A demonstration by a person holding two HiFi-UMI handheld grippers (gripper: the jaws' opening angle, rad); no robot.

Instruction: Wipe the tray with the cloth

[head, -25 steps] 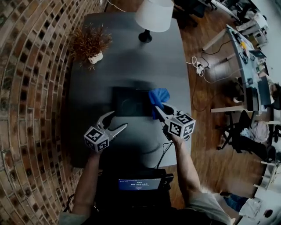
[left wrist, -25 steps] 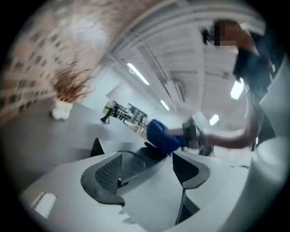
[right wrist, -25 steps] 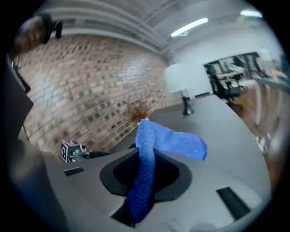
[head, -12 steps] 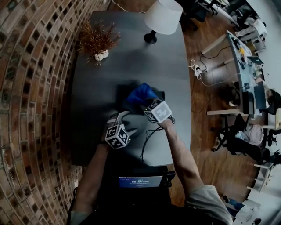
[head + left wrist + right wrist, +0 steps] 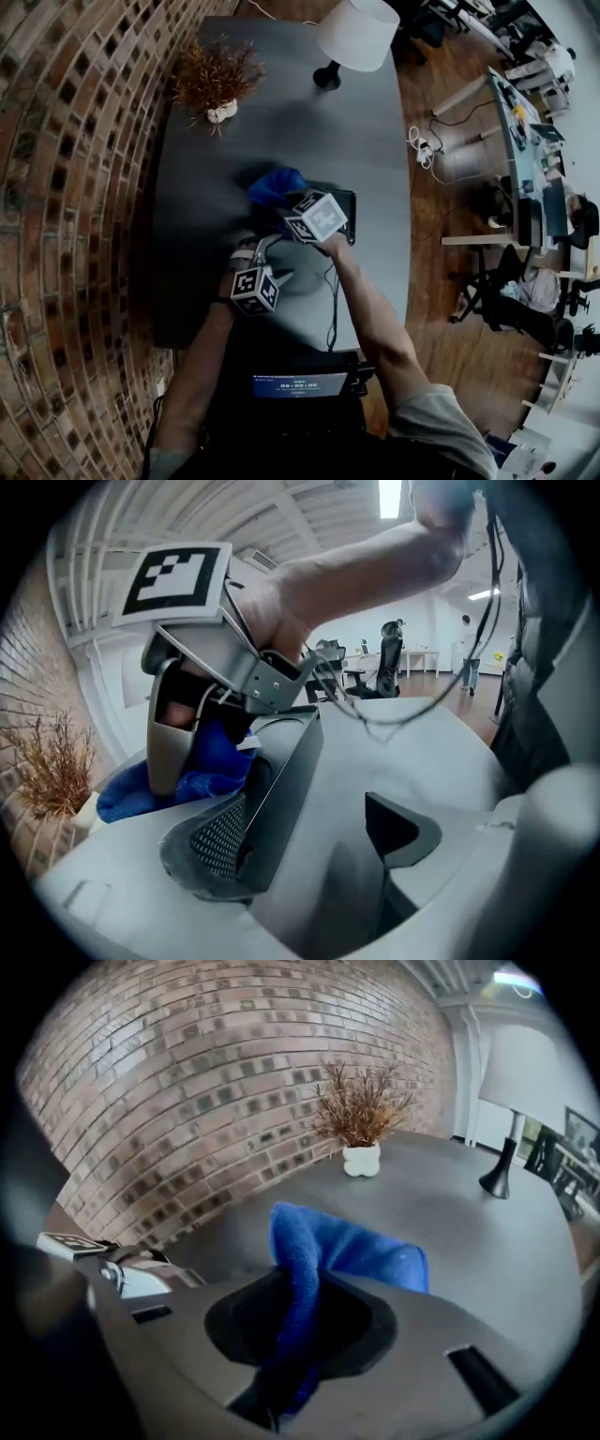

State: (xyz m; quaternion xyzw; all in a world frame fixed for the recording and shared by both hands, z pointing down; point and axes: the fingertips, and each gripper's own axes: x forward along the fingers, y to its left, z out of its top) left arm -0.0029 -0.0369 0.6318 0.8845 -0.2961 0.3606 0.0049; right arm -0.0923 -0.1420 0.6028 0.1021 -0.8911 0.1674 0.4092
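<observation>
The dark tray point(image 5: 343, 200) lies mid-table, mostly hidden under my right gripper point(image 5: 285, 199). That gripper is shut on the blue cloth point(image 5: 274, 184), which bunches at the tray's far left. In the right gripper view the cloth point(image 5: 314, 1251) runs up out of the closed jaws of the right gripper point(image 5: 286, 1354). My left gripper point(image 5: 266, 249) sits at the tray's near left edge. Its jaws have just been opening and stand wide. In the left gripper view the tray's wall point(image 5: 292, 775) stands between the jaws of the left gripper point(image 5: 307, 838), against the left meshed pad point(image 5: 214, 836); the other jaw is apart.
A potted dried plant point(image 5: 214, 80) and a white-shaded lamp point(image 5: 356, 33) stand at the table's far end. A brick wall point(image 5: 66, 187) runs along the left. A cable point(image 5: 330, 300) trails to a device with a lit screen point(image 5: 298, 384) at the near edge.
My right gripper has carried the cloth from the tray's right side leftwards across it. My left gripper has rolled, dropped and moved in to the tray's near edge.
</observation>
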